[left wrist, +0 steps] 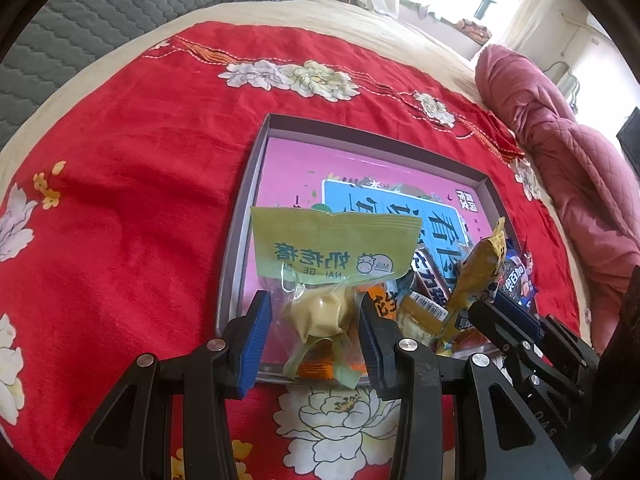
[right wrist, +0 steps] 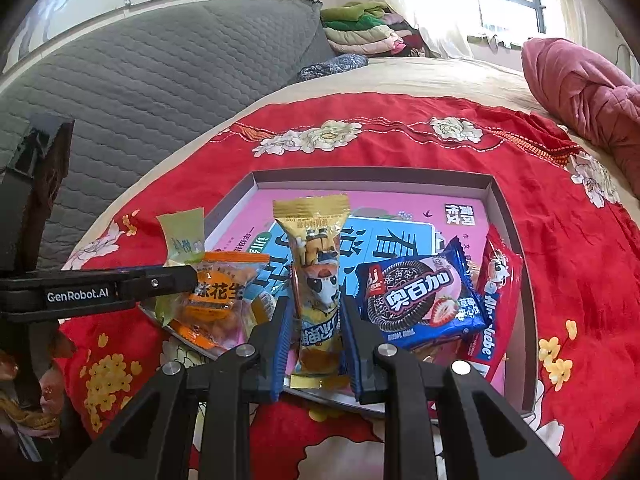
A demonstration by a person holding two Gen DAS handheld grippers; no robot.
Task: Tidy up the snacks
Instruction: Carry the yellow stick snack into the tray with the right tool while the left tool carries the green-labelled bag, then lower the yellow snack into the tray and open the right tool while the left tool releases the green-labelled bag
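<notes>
Green milk-candy packet (left wrist: 320, 280) is pinched at its bulging lower half by the left gripper (left wrist: 316, 336), raised over the near-left corner of the shallow box tray (left wrist: 244, 216); likely gripped at the bulge because the film alone would slip. Gold panda snack packet (right wrist: 318, 280) is pinched near its bottom end by the right gripper (right wrist: 316, 344), held upright over the tray's near edge, probably for lining up. Orange peanut packet (right wrist: 220, 300), blue Oreo-style cookie pack (right wrist: 420, 300) and red Alpenliebe packet (right wrist: 496, 300) are left crowded along the tray's near edge; the far half is seen bare. Tray is set on the bed's red floral cloth (left wrist: 132, 184).
</notes>
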